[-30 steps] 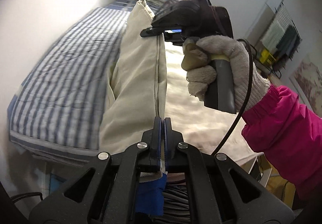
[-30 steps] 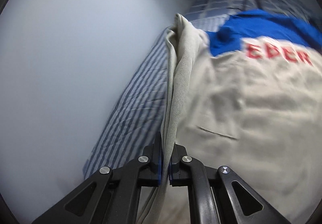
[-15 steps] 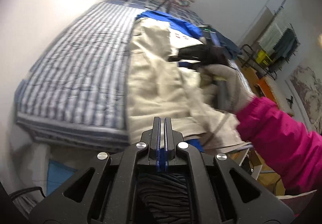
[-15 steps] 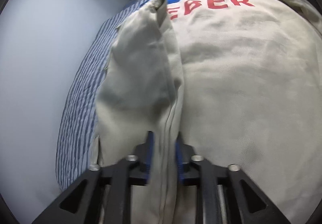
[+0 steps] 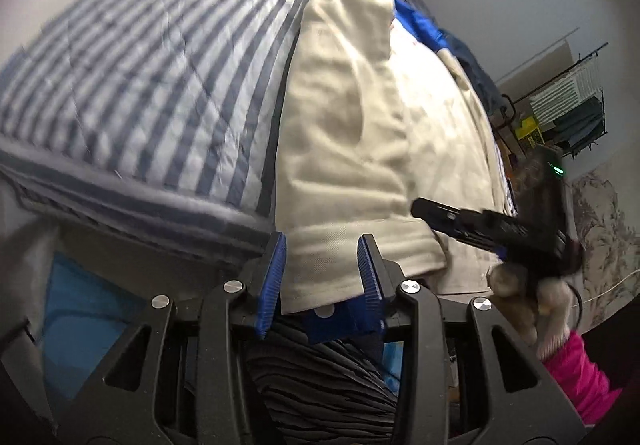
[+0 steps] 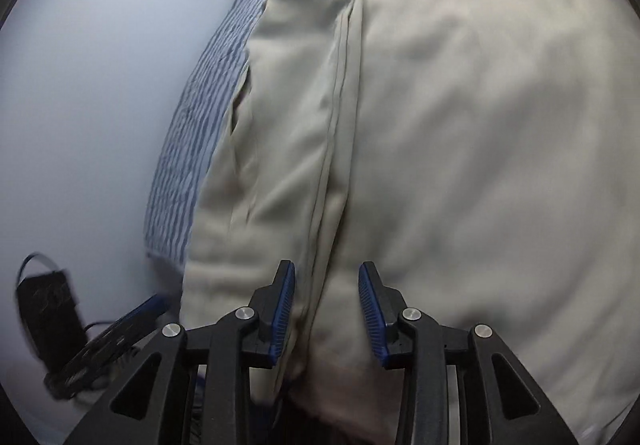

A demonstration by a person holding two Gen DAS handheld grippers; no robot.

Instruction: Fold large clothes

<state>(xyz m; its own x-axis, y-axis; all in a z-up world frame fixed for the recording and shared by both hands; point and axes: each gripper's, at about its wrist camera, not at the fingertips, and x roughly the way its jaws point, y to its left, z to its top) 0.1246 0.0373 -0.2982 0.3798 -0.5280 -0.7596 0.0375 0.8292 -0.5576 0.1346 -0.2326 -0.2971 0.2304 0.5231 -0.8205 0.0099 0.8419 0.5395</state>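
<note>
Black tongs (image 5: 322, 265), blue pads (image 5: 273, 281), pink sleeve (image 5: 576, 373)

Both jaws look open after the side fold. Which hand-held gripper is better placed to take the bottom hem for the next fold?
Probably the left hand-held gripper: its open jaws straddle the bottom hem of the beige garment at the striped bed edge. The right hand-held gripper is open too, but over the folded side seam.

A: What carries it all?
B: A bed (image 5: 152, 57) with a blue-and-white striped cover, filling the left wrist view from 9 to 12 o'clock.
A: What lies on it?
B: A beige garment (image 5: 352, 113) with blue trim, spread flat from centre toward 1 o'clock, its hem overhanging the near edge.
</note>
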